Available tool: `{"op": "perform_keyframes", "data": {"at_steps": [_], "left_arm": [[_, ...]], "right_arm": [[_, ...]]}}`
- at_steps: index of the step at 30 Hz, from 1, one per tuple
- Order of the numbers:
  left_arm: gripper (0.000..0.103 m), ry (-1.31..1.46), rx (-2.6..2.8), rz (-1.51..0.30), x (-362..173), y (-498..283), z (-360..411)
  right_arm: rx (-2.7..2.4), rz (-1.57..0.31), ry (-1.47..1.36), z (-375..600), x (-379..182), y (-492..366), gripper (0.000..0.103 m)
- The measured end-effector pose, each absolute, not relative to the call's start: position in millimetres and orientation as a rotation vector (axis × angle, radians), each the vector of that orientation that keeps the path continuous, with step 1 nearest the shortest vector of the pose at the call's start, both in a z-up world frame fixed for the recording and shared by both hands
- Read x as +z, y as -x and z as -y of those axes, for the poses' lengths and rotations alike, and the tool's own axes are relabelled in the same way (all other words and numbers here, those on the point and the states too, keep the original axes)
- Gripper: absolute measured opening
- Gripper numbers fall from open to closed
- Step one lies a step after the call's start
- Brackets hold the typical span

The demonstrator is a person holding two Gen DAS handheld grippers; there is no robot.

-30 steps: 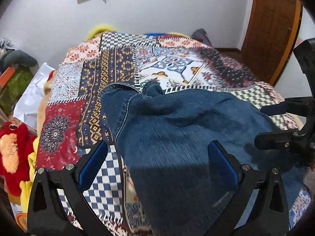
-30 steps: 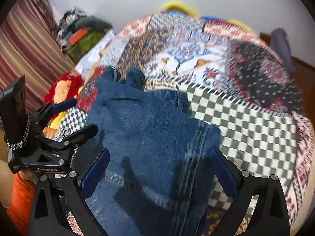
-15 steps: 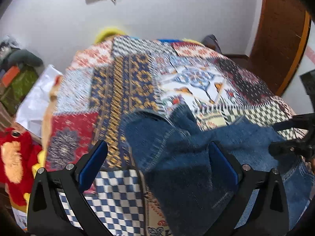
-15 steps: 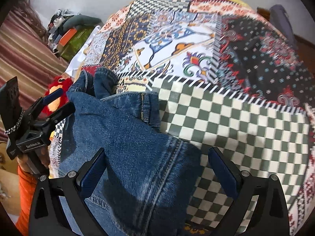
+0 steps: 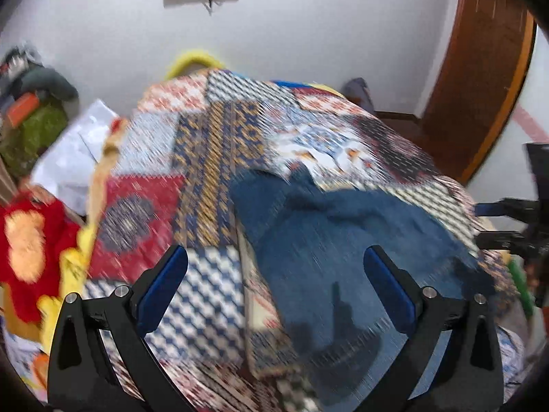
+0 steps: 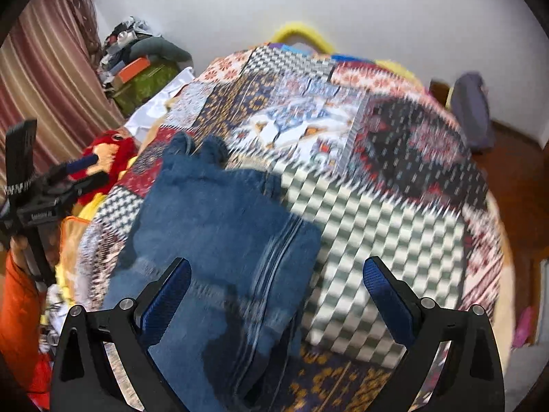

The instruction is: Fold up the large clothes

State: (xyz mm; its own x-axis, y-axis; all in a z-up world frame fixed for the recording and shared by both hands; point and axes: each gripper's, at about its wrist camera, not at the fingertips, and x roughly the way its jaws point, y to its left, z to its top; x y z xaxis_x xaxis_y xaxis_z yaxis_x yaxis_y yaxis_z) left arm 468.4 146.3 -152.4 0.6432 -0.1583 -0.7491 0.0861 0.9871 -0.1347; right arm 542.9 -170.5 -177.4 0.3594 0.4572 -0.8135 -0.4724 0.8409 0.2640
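Folded blue jeans (image 5: 343, 247) lie on the patchwork bedspread (image 5: 212, 158), near its front edge; they also show in the right wrist view (image 6: 219, 240). My left gripper (image 5: 274, 285) is open and empty, held above the jeans' left side. My right gripper (image 6: 276, 292) is open and empty, above the jeans' right edge. The right gripper shows at the right edge of the left wrist view (image 5: 507, 219). The left gripper shows at the left of the right wrist view (image 6: 72, 178). Both views are motion-blurred.
A red and yellow plush toy (image 5: 31, 247) lies left of the bed, also seen in the right wrist view (image 6: 109, 158). Piled clutter (image 6: 144, 65) stands by the striped curtain (image 6: 44, 79). A wooden door (image 5: 480, 68) is at the right. A grey bag (image 6: 471, 116) lies on the floor.
Both grippers have pulled back and risen from the jeans, empty and open throughout. More of the bedspread and wall shows now. The jeans lie still.
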Motion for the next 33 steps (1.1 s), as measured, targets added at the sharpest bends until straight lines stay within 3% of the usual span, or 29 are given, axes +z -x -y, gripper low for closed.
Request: {"op": "perform_keyframes", "data": {"at_steps": [16, 24, 29, 33], "left_arm": [[0.103, 0.522, -0.337, -1.179, -256, -474, -131], [0.103, 0.626, -0.373, -1.203, -278, -503, -125], [0.099, 0.658, -0.390, -1.180, -280, -503, -127], [0.084, 0.637, -0.382, -1.154, -266, -493, -136]], "right_arm": [[0.734, -1.449, -0.283, 151, -292, -568, 0.103], [0.799, -1.439, -0.242, 132, -294, -573, 0.103], [0.813, -1.415, -0.323, 135, -294, -577, 0.090], [0.813, -1.376, -0.311, 134, -286, -571, 0.077]]}}
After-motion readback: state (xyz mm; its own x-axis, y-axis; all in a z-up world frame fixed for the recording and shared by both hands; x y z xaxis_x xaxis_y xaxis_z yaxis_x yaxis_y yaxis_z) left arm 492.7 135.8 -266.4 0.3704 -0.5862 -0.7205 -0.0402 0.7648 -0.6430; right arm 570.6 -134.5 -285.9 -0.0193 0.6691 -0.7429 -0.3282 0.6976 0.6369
